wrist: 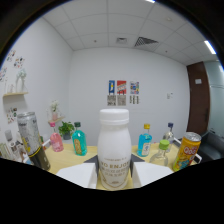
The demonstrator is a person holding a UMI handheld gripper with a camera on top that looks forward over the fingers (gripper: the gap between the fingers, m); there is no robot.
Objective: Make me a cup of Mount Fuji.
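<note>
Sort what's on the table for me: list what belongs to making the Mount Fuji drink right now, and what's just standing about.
In use:
- white bottle, held up between the fingers of the hand-held gripper, which press on its sides

Standing about for now (any may be a later ingredient; cannot tell):
- silver can
- pink bottle
- teal bottle
- blue bottle
- green-capped bottle
- yellow can
- potted plant

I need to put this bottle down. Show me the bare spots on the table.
Bare yellow table shows between the teal bottle and the white bottle held in the gripper jaws. It is crowded beside the yellow can and around the silver can.
</note>
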